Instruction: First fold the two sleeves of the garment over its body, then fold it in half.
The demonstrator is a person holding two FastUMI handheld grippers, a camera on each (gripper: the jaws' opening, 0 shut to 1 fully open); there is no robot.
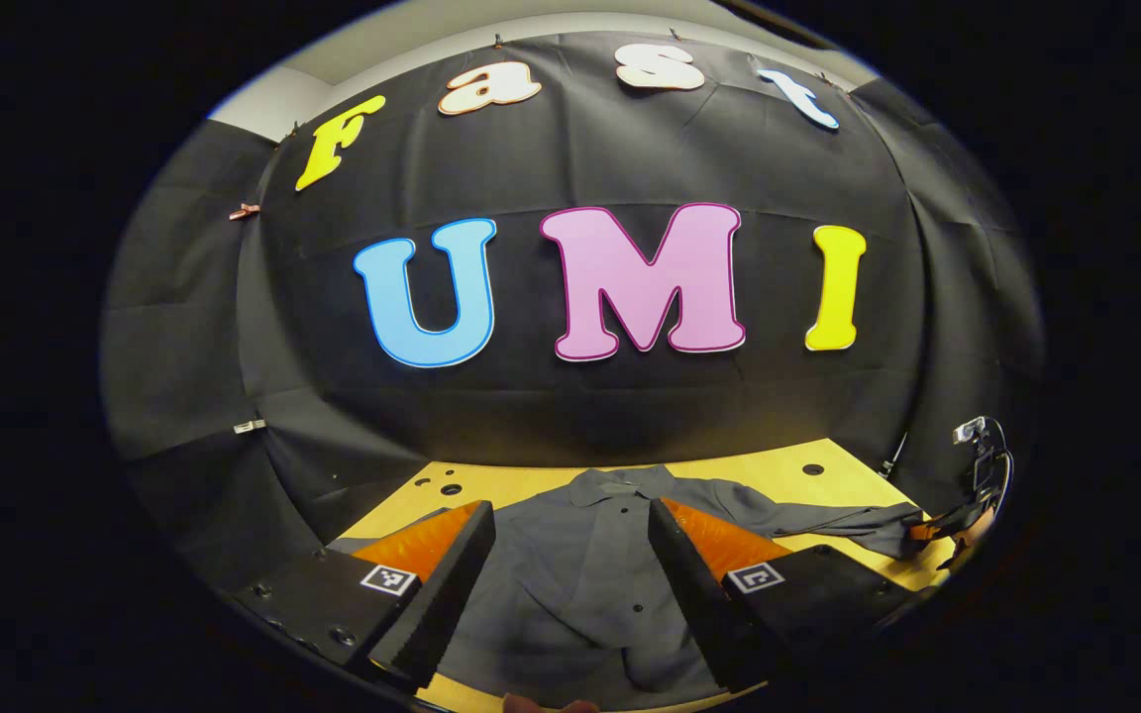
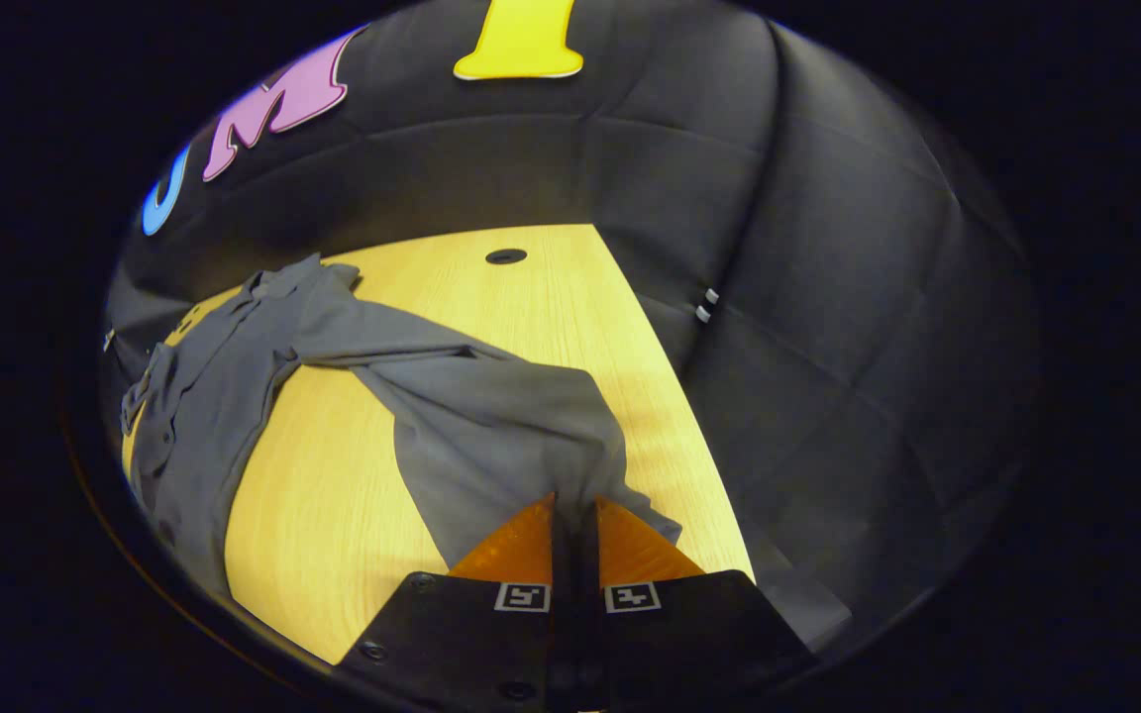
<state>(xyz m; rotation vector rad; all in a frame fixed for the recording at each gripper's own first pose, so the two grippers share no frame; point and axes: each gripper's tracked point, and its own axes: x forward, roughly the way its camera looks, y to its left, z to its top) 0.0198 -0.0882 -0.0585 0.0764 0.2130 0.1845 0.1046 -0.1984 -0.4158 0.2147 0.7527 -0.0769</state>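
Surface: wood table [image 2: 531, 317], black cloth wall [image 1: 580, 149] behind & on rt side.
Garment: grey shirt [image 1: 570, 555], flat on table, collar [image 1: 620, 485] toward wall, buttons up.
Rt sleeve: sleeve [image 2: 471, 416] stretched out sideways from body, end bunched.
Rt claw: right gripper [image 2: 573, 515] closed tight, pinching sleeve end; also seen far rt in left gripper view [image 1: 937, 530].
Lt claw: left gripper [image 1: 570, 564] wide apart, over shirt body, nothing held.
Containers: can't tell of any.
Edges: sleeve end near table's rt edge, close to side cloth.
Open room: bare wood betw. sleeve & body; bare strip betw. collar & wall, w/ dark holes [image 2: 505, 256].
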